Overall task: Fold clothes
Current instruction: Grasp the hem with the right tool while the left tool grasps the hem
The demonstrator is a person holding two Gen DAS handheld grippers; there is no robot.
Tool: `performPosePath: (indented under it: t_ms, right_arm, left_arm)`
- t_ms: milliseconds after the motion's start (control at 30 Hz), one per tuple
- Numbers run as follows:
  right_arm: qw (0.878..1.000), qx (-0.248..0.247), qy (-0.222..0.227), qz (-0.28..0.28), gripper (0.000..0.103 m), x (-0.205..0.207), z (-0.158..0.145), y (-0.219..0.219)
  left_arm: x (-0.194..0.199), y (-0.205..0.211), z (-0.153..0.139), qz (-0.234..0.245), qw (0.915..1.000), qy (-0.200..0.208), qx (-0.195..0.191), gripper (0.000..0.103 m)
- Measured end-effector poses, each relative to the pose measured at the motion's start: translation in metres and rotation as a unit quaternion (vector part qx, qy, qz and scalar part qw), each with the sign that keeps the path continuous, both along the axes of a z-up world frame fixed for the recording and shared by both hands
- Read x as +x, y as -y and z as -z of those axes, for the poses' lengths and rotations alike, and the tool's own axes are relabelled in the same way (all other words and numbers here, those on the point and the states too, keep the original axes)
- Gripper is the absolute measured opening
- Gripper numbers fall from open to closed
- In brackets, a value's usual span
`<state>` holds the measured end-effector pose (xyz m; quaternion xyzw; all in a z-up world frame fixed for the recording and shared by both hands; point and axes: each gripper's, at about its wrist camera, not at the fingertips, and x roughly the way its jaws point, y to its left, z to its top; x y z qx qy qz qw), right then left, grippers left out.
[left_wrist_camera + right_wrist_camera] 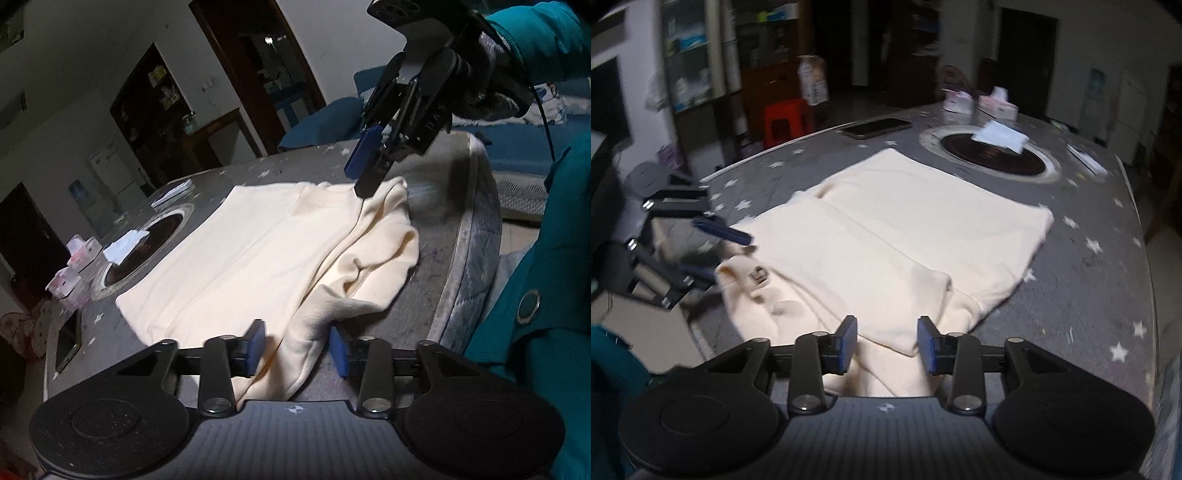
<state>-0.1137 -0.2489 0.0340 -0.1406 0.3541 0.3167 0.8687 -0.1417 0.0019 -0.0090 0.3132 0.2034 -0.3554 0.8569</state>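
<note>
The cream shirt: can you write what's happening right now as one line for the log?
step: folding | cream shirt: partly folded on starry table | left tongs: open, cloth between | right tongs: open over the near edge

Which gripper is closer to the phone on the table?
Left. The left gripper is at the cream cloth's end towards the phone. The right gripper is over the cloth's opposite end, farther away.

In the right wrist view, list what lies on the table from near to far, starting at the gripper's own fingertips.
Right hand-held gripper → cream garment → round dark burner with a white paper on its far side → pink-and-white boxes at the far edge.
</note>
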Motion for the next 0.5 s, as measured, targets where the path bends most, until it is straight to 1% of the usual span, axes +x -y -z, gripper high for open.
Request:
performPosePath:
  t_ms: [33,67,100,133,233,300,333,367,500]
  right_arm:
    - [1.0,-0.007,0.003,-0.011,0.037,-0.002,-0.001,-0.003]
    - [1.0,-0.011,0.004,-0.021,0.038,-0.004,-0.002,-0.004]
    - [0.999,-0.018,0.006,-0.037,0.04,-0.007,-0.003,-0.007]
    - [0.999,-0.023,0.007,-0.049,0.043,-0.009,-0.004,-0.009]
    - [0.996,-0.039,0.01,-0.083,0.046,-0.015,-0.005,-0.014]
    - [0.993,-0.05,0.009,-0.103,0.05,-0.019,-0.004,-0.016]
    - [0.992,-0.056,0.012,-0.11,0.054,-0.021,-0.003,-0.017]
    - [0.991,-0.062,0.015,-0.118,0.059,-0.023,-0.001,-0.017]
    - [0.985,-0.081,0.043,-0.145,0.063,-0.029,0.009,-0.021]
  left_arm:
    - [0.001,0.0,-0.001,0.001,1.0,-0.001,-0.007,0.028]
    - [0.003,0.0,-0.002,0.001,0.9999,-0.003,-0.013,0.02]
    - [0.004,0.0,-0.004,0.002,0.9998,-0.004,-0.02,0.015]
    - [0.006,0.0,-0.005,0.002,0.9996,-0.007,-0.027,0.012]
    - [0.02,-0.004,-0.015,-0.013,0.9972,-0.033,-0.065,0.011]
    - [0.031,-0.007,-0.021,-0.027,0.9944,-0.049,-0.09,0.01]
    - [0.039,-0.008,-0.024,-0.035,0.9926,-0.057,-0.101,0.01]
    - [0.046,-0.009,-0.026,-0.043,0.9908,-0.065,-0.11,0.01]
    - [0.068,-0.011,-0.028,-0.061,0.9846,-0.094,-0.134,0.01]
